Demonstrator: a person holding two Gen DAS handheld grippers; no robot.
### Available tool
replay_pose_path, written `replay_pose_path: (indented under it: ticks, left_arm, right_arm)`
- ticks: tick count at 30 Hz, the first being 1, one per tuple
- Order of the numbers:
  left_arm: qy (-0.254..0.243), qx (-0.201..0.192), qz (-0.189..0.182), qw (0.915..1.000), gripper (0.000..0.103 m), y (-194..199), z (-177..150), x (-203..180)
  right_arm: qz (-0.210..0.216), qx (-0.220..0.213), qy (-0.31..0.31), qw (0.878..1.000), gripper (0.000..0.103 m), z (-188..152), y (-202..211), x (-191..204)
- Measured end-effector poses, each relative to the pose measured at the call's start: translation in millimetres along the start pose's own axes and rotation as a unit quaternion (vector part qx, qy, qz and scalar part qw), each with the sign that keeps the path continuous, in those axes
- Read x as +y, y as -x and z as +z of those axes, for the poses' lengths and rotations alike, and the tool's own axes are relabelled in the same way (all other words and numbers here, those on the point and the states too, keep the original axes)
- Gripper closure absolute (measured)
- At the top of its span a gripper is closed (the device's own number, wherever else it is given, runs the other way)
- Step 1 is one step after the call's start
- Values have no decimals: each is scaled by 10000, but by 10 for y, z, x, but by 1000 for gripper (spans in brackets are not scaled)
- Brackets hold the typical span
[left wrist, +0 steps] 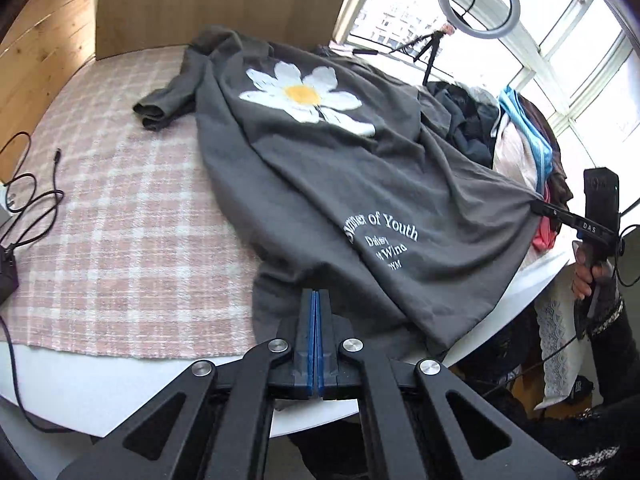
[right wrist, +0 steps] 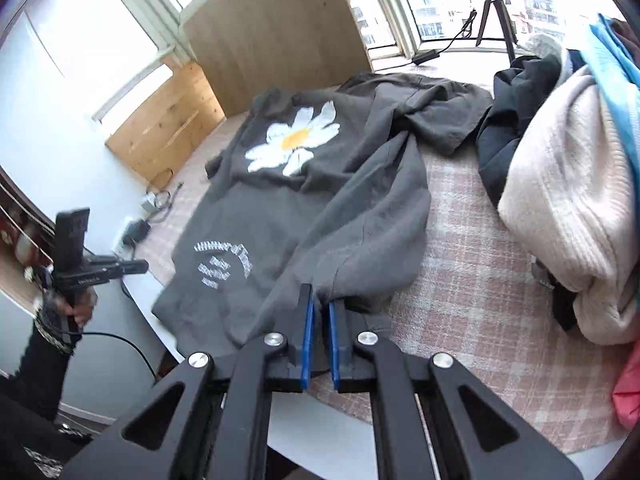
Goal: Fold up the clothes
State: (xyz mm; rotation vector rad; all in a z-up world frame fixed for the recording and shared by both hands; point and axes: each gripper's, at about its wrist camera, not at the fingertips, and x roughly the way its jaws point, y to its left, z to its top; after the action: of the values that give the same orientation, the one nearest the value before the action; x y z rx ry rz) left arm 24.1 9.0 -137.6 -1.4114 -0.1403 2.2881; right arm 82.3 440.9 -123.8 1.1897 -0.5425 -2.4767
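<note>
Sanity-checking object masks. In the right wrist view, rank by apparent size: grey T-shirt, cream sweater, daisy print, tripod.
1. grey T-shirt, by far the largest.
2. cream sweater, though it sits nearer the camera, which inflates it.
3. daisy print.
4. tripod, far off and cropped at the top, so unsure.

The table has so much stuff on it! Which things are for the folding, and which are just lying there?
For folding: grey T-shirt, left gripper, right gripper, clothes pile.

Just lying there: cables, ring light, tripod, checked cloth.
</note>
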Motion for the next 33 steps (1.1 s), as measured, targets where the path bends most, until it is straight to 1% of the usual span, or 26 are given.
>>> replay_pose_path:
  ticks: [2,3,4,5,6,7,8,9,10,12,13,17,18,19,20,22,23,24,27,29,30,31,33]
  left_arm:
    - [-5,-489,252,9985,103,415,127,161]
    - [-59,-608,435,9972,103,519,178,232]
    - [-59,-590,466,9972,103,565,204,271]
    - [-50,-553,432,9975,103,592,231,322]
    - [-59,-457,307,9985,103,546,237,355]
    - [-143,-324,265,9990,103,429,202,302]
    - [-239,-164,246,9993,100,295,161,241]
    - [-337,47,245,9991,92,126,104,162]
    - [-376,240,158,9989,79,-39,33,86]
    - [-385,585,-50,9975,69,-338,-96,-35]
    - [-371,671,-49,9970,69,-435,-148,-64]
    - [-291,993,-59,9946,69,-804,-344,-167]
    - [-212,1024,-122,9944,71,-846,-362,-153]
    - [-154,1074,-225,9938,85,-885,-383,-144]
    - [-104,1119,-346,9931,101,-918,-400,-138]
    - [-73,1044,-589,9928,103,-901,-387,-129]
    - [-75,952,-601,9936,103,-850,-360,-122]
    - [-81,861,-587,9945,103,-791,-333,-107]
    - [-132,626,-375,9972,103,-566,-248,-11]
    - [-159,636,-228,9976,103,-508,-248,63]
    - [-156,666,-180,9975,97,-511,-256,87]
    - [-126,746,-164,9970,82,-562,-265,87]
    - [-64,906,-131,9958,62,-663,-283,87]
  right_arm:
    - [240,-560,-492,9969,96,113,397,-54]
    - [247,-765,-663,9946,96,148,533,-73]
    - [149,-886,-800,9927,96,164,609,-90]
    - [-31,-910,-888,9919,96,167,642,-122]
    - [-213,-899,-942,9913,96,169,646,-154]
    - [-404,-824,-954,9912,96,170,602,-190]
    - [-610,-727,-966,9908,96,172,544,-227]
    - [-755,-647,-976,9903,96,180,486,-268]
    - [-799,-600,-1007,9899,96,184,439,-316]
    - [-848,-503,-1071,9893,96,192,347,-407]
    - [-829,-451,-1070,9898,96,199,311,-424]
    - [-997,-322,-745,9917,96,234,246,-363]
    - [-994,-316,-683,9922,96,241,250,-342]
    - [-991,-320,-639,9925,96,246,257,-327]
    - [-989,-337,-619,9926,96,248,268,-317]
    - [-986,-371,-580,9927,96,252,292,-299]
    - [-984,-388,-560,9928,96,253,303,-290]
    - [-983,-405,-541,9929,96,255,315,-281]
    - [-984,-424,-475,9931,96,257,344,-255]
    - [-1098,-389,-429,9923,96,249,344,-254]
    - [-1094,-359,-448,9923,96,244,329,-263]
    - [-1089,-328,-466,9924,96,239,314,-271]
    - [-1069,-283,-520,9925,96,238,282,-283]
